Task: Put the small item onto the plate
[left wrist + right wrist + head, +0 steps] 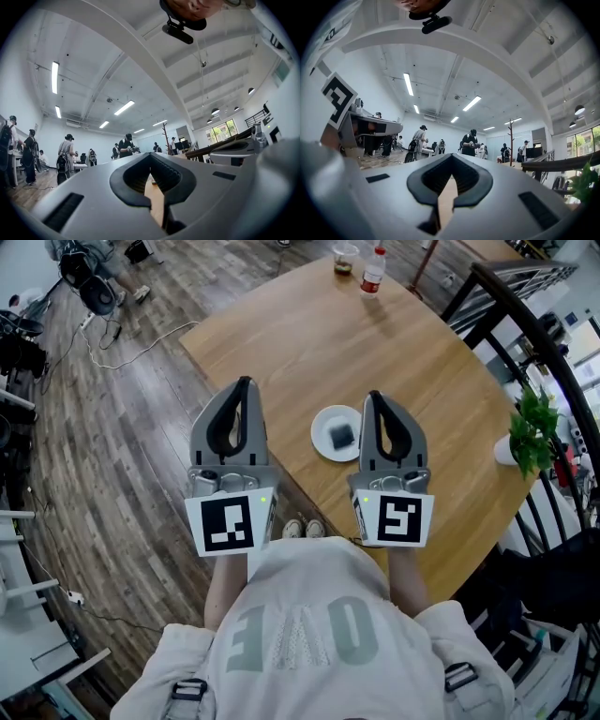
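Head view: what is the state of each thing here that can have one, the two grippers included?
Left gripper: jaws shut, nothing between them.
Right gripper: jaws shut, nothing between them.
Small dark item: lying on the plate, not gripped.
Plate: flat on the table, holding the item.
Bottle: standing upright.
Cup: standing upright.
Potted plant: standing upright.

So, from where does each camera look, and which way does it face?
Head view: on the person's head, steeply down at the table, plate and small item; left tool, right tool, shirt show.
Left gripper view: on the left tool, along its shut jaws across the room; right tool at right.
Right gripper view: on the right tool, along its shut jaws across the room; left tool at left.
Shared: both gripper views catch the coat stand.
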Motion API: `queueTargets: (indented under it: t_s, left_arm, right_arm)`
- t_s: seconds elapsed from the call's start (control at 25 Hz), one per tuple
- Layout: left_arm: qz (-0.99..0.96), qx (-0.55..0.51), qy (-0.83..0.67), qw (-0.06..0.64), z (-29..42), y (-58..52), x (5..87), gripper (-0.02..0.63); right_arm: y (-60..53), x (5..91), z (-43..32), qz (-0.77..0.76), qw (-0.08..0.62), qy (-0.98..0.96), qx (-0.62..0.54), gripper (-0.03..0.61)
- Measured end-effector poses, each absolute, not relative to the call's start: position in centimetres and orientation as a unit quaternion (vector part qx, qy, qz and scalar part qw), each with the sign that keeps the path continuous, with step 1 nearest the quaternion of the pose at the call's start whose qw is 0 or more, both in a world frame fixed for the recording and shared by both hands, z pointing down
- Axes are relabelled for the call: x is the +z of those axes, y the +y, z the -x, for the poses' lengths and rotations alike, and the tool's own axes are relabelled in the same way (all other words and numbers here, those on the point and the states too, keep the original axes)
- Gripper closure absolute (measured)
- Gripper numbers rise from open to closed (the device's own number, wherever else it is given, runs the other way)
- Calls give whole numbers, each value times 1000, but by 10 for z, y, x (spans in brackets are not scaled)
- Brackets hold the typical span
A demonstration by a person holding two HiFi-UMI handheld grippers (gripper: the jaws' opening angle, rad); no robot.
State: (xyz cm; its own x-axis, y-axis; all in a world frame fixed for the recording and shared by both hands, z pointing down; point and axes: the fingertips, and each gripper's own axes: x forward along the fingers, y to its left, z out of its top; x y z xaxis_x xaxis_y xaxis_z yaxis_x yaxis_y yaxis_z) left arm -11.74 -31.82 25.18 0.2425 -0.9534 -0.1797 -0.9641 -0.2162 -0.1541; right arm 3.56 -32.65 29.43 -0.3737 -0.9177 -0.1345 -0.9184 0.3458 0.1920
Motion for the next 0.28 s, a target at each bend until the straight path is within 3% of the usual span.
queueTargets:
  t_s: [0.28]
  left_arm:
    - [782,16,612,117,113,-320,254,604]
  right_arm:
    - [-327,293,-37,566,8,817,105,561]
